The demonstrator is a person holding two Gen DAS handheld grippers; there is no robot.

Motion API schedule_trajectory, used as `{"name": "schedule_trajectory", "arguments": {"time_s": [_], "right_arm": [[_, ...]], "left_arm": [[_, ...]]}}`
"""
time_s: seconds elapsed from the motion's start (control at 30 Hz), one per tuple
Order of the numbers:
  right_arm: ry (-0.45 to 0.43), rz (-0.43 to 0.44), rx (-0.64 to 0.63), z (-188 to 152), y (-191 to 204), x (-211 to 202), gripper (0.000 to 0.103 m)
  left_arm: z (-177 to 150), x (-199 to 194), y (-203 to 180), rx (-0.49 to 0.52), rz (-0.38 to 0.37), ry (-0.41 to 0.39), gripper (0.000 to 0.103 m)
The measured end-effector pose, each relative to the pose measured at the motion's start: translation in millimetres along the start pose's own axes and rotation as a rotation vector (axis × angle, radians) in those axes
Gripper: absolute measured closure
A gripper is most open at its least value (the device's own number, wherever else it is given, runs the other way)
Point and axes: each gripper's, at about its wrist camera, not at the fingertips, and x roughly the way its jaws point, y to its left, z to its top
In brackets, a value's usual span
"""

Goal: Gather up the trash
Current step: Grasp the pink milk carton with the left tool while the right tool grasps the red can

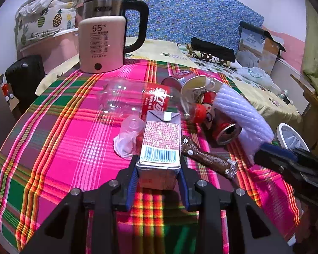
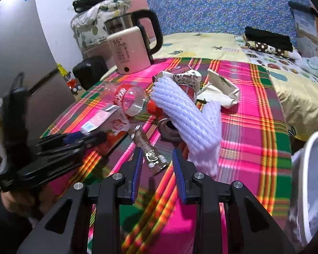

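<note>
the left gripper (image 1: 159, 169) is clamped on the carton (image 1: 161, 141), near the kettle (image 1: 101, 44) side of the trash pile. the right gripper (image 2: 156, 165) gapes, empty, over the wrapper (image 2: 150, 150). next, i'd judge: carry the carton to the bin (image 2: 307, 182).

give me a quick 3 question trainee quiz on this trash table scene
1. True or false: the left gripper is shut on the drink carton.
2. What lies between the right gripper's open fingers? A) foam net B) snack wrapper C) kettle
3. Fill in: the white bin sits at the table's ____ edge in the right wrist view.

Key: 1 true. 2 B, the snack wrapper, not yet gripped. 3 right.
</note>
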Motion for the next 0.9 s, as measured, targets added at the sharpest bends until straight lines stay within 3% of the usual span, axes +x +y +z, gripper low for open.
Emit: {"name": "schedule_trajectory", "arguments": {"time_s": [0.2,0.37,0.6,0.67,0.7,0.9], "right_arm": [[-0.043,-0.071,0.062,13,-22,2,0.073],[-0.038,-0.046,0.072,12,-19,5,0.066],[-0.034,-0.064,0.070,20,-13,19,0.065],[-0.022,-0.072,0.071,22,-13,25,0.052],[-0.019,-0.075,0.071,22,-12,26,0.038],[-0.005,-0.092,0.061,25,-10,34,0.035]], "left_arm": [[1,2,5,-0.002,-0.022,0.001,0.068],[2,3,8,-0.004,-0.034,-0.004,0.067],[2,3,9,0.001,-0.042,-0.008,0.067],[2,4,9,0.003,-0.043,-0.009,0.067],[2,5,9,0.003,-0.044,-0.008,0.067],[2,9,10,0.001,-0.049,0.007,0.066]]}}
